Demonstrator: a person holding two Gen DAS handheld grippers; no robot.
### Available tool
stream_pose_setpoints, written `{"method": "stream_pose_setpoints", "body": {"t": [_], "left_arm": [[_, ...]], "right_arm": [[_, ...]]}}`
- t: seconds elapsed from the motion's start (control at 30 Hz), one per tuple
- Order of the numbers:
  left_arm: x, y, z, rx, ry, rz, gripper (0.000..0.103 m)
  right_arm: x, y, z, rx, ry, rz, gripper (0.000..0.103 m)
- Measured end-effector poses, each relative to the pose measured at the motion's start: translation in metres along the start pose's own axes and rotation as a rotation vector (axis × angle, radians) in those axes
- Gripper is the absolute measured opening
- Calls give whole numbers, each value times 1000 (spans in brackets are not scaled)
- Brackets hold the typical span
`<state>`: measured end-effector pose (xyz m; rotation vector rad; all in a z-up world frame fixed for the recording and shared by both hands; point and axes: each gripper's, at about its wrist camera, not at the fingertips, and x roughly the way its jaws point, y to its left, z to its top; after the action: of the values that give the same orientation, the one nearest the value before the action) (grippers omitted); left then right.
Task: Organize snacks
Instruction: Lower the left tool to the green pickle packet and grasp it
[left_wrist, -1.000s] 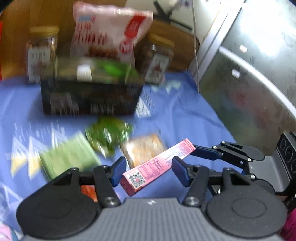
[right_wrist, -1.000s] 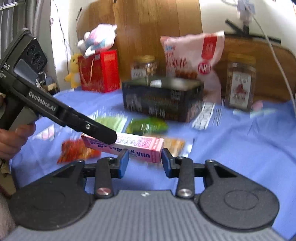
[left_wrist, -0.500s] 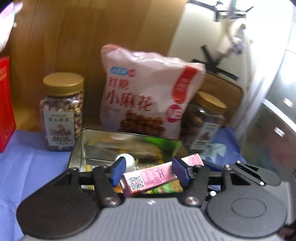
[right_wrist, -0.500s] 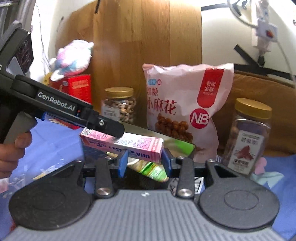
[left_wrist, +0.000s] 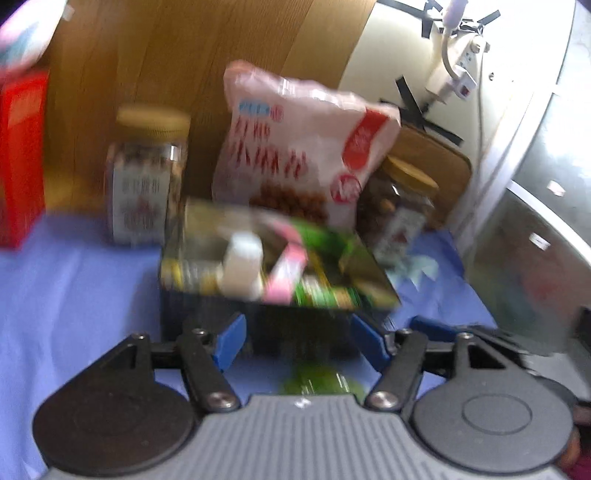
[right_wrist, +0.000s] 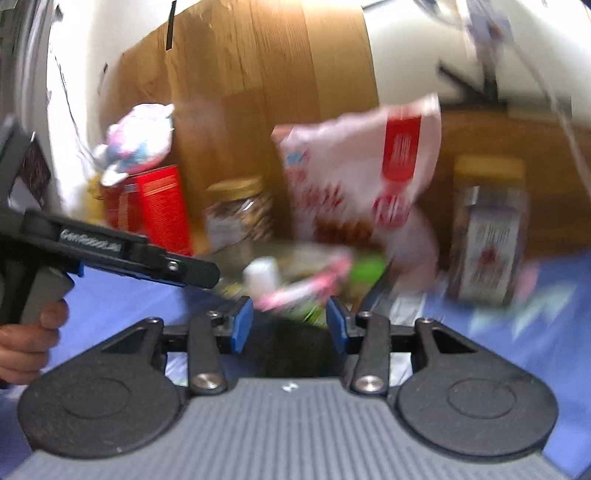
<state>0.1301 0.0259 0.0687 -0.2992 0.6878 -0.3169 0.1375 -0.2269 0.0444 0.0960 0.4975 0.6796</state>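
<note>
A long pink snack box (left_wrist: 286, 271) lies tilted inside the dark open tin (left_wrist: 207, 314) on the blue cloth, among green packets and a white item (left_wrist: 242, 264). It also shows in the right wrist view (right_wrist: 303, 290). My left gripper (left_wrist: 297, 341) is open and empty, just in front of the tin. My right gripper (right_wrist: 290, 323) is open and empty, close above the tin's near edge (right_wrist: 295, 350). The left gripper's finger (right_wrist: 177, 267) shows at the left of the right wrist view. Both views are blurred.
Behind the tin stand a big pink snack bag (left_wrist: 306, 147), a jar to its left (left_wrist: 146, 181) and a jar to its right (left_wrist: 402, 206), before a wooden board. A red box (left_wrist: 20, 155) is at far left. A green packet (left_wrist: 317, 382) lies before the tin.
Both grippers held the pink box between them over the tin. Both have opened, and the box has dropped into the tin. The grippers have drawn back a little.
</note>
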Motion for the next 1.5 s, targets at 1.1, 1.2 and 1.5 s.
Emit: {"method": "stream_pose_setpoints", "body": {"t": [1.1, 1.2, 1.5], "left_arm": [[14, -28, -90, -61, 223, -181, 68], [17, -42, -93, -34, 247, -217, 70], [5, -57, -110, 75, 258, -206, 69]], "right_arm": [[-109, 3, -115, 419, 91, 12, 8], [-119, 9, -125, 374, 89, -16, 24], [-91, 67, -140, -124, 119, -112, 62]]}}
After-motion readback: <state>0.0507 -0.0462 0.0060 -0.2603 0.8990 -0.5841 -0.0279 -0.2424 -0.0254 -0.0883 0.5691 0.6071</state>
